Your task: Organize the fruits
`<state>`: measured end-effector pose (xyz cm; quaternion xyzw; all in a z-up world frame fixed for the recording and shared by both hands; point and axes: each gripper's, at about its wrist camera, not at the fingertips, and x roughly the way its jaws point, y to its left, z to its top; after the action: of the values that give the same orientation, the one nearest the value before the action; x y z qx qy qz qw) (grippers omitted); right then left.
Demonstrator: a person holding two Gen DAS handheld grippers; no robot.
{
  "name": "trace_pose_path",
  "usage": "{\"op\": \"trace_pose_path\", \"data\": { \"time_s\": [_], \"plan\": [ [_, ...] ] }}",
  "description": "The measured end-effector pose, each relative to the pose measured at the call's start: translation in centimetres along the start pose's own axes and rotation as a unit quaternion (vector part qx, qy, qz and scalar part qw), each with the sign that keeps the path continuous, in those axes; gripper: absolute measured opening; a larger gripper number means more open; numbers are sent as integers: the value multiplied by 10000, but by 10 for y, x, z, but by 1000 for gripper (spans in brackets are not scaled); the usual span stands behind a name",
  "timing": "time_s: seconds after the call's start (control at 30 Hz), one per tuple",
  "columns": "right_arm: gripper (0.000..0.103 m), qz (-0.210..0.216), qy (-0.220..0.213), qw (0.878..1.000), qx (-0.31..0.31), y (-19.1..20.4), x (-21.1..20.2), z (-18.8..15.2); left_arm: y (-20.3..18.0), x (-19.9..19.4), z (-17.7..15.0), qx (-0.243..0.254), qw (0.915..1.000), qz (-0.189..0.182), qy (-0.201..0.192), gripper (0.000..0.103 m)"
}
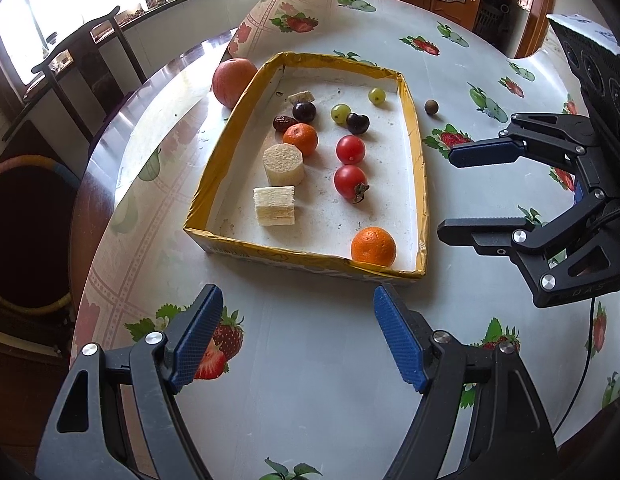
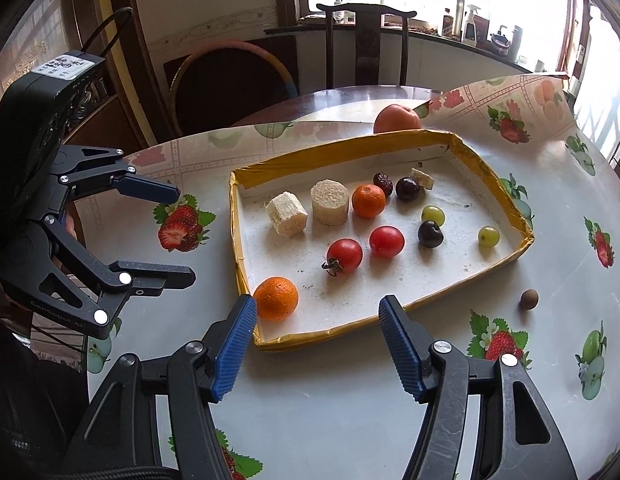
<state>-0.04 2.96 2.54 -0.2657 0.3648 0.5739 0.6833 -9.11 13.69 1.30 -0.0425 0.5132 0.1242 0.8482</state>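
Note:
A yellow-rimmed shallow box lies on the table. It holds two mandarins, two cherry tomatoes, two green grapes, two dark cherries, a red date and pale sugarcane pieces. An apple and a brown longan lie outside the box. My left gripper is open and empty before the box. My right gripper is open and empty.
The round table carries a fruit-print cloth whose far corner curls up behind the box. A dark wooden chair and a hoop stand beyond the table edge. A cable trails from the right gripper.

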Motion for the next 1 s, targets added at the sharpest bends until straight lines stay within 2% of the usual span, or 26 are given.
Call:
{"op": "trace_pose_path", "data": {
  "time_s": [1.0],
  "plan": [
    [65, 100, 75, 9998, 150, -1, 8, -5, 1, 0, 1, 6, 9999, 81, -85, 78]
  ]
}}
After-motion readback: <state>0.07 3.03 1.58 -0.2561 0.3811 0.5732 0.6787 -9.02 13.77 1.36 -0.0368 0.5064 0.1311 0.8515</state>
